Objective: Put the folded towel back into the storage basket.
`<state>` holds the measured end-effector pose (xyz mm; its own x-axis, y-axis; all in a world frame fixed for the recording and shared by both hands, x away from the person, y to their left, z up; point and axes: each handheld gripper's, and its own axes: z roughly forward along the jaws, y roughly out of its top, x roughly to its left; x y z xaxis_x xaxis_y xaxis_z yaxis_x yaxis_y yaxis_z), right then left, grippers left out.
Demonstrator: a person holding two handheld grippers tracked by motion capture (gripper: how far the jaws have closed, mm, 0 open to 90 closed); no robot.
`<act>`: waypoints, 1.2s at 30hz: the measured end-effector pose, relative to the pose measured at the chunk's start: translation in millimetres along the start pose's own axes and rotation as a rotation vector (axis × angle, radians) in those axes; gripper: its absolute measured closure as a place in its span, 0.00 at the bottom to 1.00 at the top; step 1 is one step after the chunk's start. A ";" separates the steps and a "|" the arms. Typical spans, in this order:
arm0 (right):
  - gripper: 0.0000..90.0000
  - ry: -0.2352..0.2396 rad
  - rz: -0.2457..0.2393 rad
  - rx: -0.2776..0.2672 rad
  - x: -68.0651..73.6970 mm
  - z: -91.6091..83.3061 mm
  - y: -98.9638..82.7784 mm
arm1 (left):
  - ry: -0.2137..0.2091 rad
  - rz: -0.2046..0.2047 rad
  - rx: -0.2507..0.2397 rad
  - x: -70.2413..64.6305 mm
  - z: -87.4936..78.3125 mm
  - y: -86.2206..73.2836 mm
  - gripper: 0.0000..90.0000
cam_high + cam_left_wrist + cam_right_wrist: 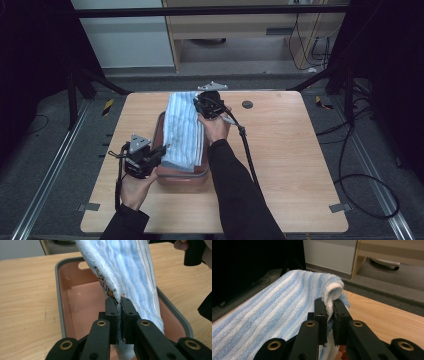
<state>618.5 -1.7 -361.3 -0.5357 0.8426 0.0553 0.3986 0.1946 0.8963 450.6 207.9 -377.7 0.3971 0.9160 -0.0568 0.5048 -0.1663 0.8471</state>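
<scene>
A blue-and-white striped towel is stretched lengthwise above a pink tray with a grey rim, which sits a little left of the middle of the wooden surface. In the high view the left tongs grip the towel's near end at about 7 o'clock from the tray's middle, while the right tongs grip its far end at about 1 o'clock, beyond the tray's far rim. The left gripper view shows the left tongs closed tight on a thin fold of the towel, with the cloth rising away toward 12 o'clock over the tray's bare pink floor; an orange-and-dark print shows along the towel's edge just above the jaws. In the right gripper view the right tongs pinch a rolled white corner of the towel, and the striped cloth spreads away toward 8 o'clock. A small dark round disc lies on the surface at 3 o'clock from the right tongs, well apart from the tray.
</scene>
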 end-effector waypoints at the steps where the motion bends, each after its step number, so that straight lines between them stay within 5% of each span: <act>1: 0.93 0.000 0.000 0.000 0.0 0.0 0.0 | 0.001 -0.002 0.005 -0.4 2.0 -1.5 0.95; 15: 0.93 -0.010 -0.002 0.092 3.0 19.5 -34.4 | 0.021 0.019 0.091 -4.3 17.5 -19.5 0.95; 36: 0.92 -0.032 -0.010 0.136 3.6 29.6 -50.1 | 0.029 0.010 0.159 -0.4 32.5 -33.4 0.95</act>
<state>618.7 6.4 -419.0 -0.5169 0.8555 0.0311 0.4921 0.2672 0.8285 458.5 201.2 -423.1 0.3814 0.9239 -0.0311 0.6166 -0.2292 0.7532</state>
